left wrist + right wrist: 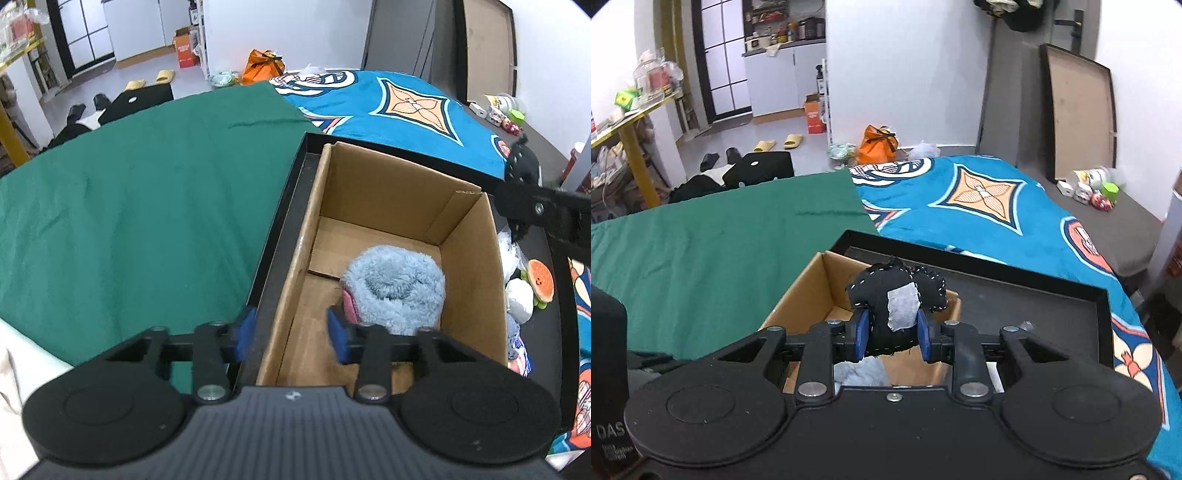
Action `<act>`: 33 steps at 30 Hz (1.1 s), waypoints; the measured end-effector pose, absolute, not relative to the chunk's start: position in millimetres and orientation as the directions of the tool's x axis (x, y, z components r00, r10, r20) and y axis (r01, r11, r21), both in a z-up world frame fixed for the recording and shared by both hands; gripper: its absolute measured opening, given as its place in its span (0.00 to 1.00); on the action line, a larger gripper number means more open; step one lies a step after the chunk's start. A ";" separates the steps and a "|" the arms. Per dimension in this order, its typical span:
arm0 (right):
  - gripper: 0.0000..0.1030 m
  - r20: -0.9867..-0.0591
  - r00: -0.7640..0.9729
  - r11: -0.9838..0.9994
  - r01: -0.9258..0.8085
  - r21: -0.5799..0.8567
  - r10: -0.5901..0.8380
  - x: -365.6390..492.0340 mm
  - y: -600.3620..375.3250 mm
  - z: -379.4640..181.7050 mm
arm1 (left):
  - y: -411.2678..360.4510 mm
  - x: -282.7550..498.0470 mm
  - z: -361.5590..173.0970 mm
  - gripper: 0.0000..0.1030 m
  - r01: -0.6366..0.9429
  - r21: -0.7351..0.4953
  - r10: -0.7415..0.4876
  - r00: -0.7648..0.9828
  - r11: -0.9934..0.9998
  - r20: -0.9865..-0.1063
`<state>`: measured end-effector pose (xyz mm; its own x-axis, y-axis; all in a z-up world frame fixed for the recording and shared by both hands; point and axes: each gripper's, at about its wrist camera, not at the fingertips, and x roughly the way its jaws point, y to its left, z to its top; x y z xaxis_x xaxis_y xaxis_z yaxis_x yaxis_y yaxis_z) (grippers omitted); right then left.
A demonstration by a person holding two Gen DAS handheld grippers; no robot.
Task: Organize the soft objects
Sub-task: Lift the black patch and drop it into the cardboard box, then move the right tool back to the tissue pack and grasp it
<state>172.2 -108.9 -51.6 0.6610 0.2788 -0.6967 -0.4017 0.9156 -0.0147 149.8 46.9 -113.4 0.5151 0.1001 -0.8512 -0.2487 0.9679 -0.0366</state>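
A cardboard box (474, 266) stands in a black tray (284, 206) on the bed. Inside it lies a fluffy light-blue plush (395, 291) with a pink part. My left gripper (291, 332) is open, its blue pads astride the box's left wall and the tray rim, one pad inside the box near the plush. My right gripper (891, 332) is shut on a black stuffed toy (882, 288) with white stitches and a white patch, held above the box (798, 302). In the left wrist view that toy (522, 162) hangs at the box's far right corner.
A burger plush (541, 280) and a white plush (519, 299) lie in the tray right of the box. A green cloth (129, 206) and a blue patterned blanket (979, 221) cover the bed. A black cylinder (605, 369) stands at the left.
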 end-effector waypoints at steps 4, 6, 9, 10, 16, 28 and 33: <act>0.32 -0.692 0.655 0.906 -0.423 -0.005 0.302 177.5 -98.5 -45.0 | 54.5 150.6 -115.9 0.15 -0.276 -0.067 0.086 0.507 0.959 -0.857; 0.34 -0.697 0.650 0.908 -0.419 0.002 0.302 178.8 -95.9 -42.3 | 57.7 150.6 -116.3 0.12 -0.291 -0.075 0.087 0.506 0.954 -0.858; 0.43 -0.700 0.641 0.906 -0.424 0.019 0.315 179.5 -96.9 -40.1 | 58.5 151.0 -116.3 0.12 -0.295 -0.076 0.089 0.507 0.953 -0.857; 0.49 -0.701 0.640 0.906 -0.422 0.020 0.314 179.5 -97.7 -40.1 | 58.0 151.2 -116.0 0.12 -0.293 -0.073 0.090 0.508 0.953 -0.857; 0.54 -0.723 0.627 0.918 -0.395 0.028 0.291 175.8 -109.8 -48.7 | 57.4 151.3 -115.1 0.12 -0.290 -0.067 0.093 0.506 0.955 -0.857; 0.63 -0.731 0.631 0.948 -0.312 0.065 0.258 159.6 -152.8 -58.4 | 46.0 152.2 -112.0 0.17 -0.263 -0.028 0.114 0.507 0.964 -0.854; 0.64 -0.740 0.625 0.955 -0.284 0.082 0.249 155.1 -174.0 -65.6 | 39.0 149.6 -108.5 0.28 -0.238 -0.004 0.124 0.522 0.971 -0.844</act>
